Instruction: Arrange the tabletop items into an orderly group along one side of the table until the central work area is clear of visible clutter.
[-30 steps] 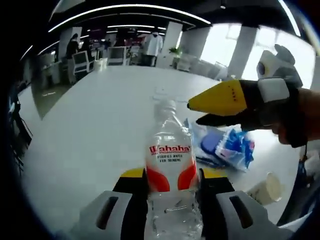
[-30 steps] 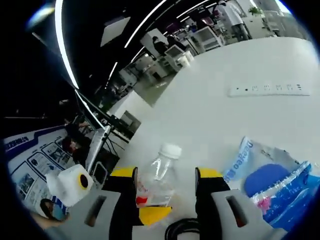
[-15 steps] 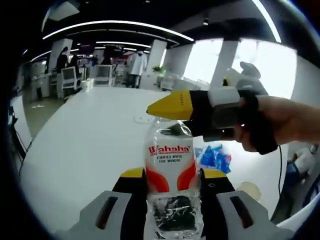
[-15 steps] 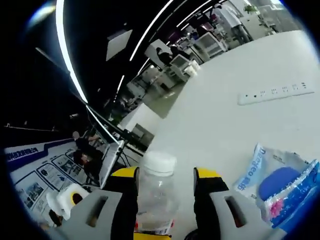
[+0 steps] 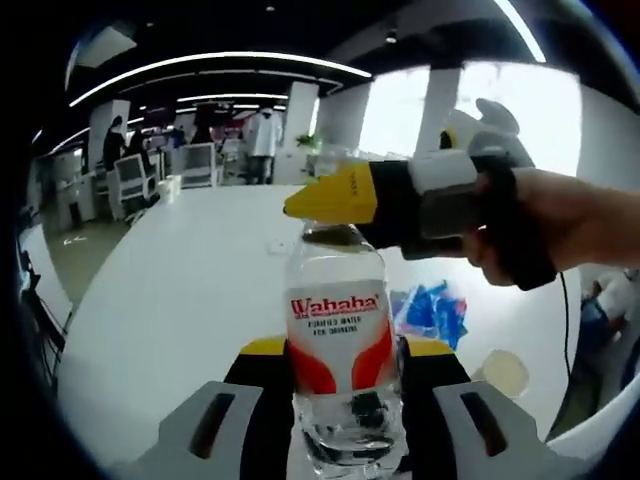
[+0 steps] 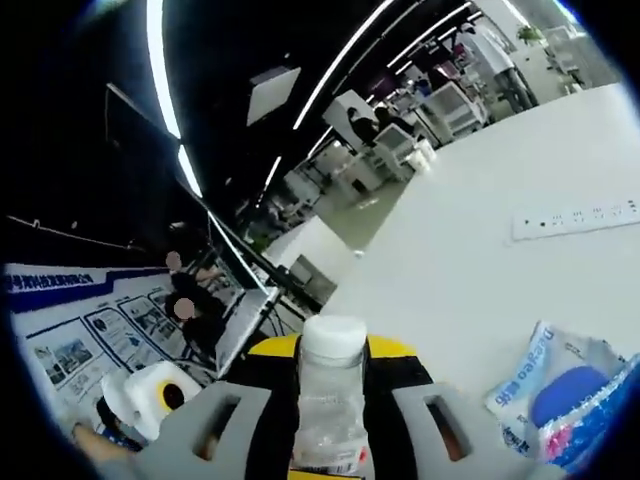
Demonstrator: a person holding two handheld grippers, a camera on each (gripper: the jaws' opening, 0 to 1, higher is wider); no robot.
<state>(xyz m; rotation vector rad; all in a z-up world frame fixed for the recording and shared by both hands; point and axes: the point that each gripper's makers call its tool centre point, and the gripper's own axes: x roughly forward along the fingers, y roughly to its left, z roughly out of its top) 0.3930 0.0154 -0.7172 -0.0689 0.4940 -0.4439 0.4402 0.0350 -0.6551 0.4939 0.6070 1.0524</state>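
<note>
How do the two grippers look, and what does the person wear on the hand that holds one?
The left gripper has light grey bodies with slot openings, black inner parts and yellow jaw tips. The right gripper has the same grey, black and yellow build. In the left gripper view it shows a yellow pointed tip, a black middle and a grey and white rear. The hand wears a black strap; a thin dark cable hangs below.

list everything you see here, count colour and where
water bottle: 1, clear with red-and-white label, white cap, held between both tongs
snack bag: 1, blue and clear, on the table to the bottle's right
power strip: 1, white, farther back on the table
paper cup: 1, pale, near the table's edge
tissue roll: 1, white, off to the left
table: 1, white
left tongs: shut on the bottle's body
right tongs: shut on the bottle's neck
hand: 1, holding the right tongs
</note>
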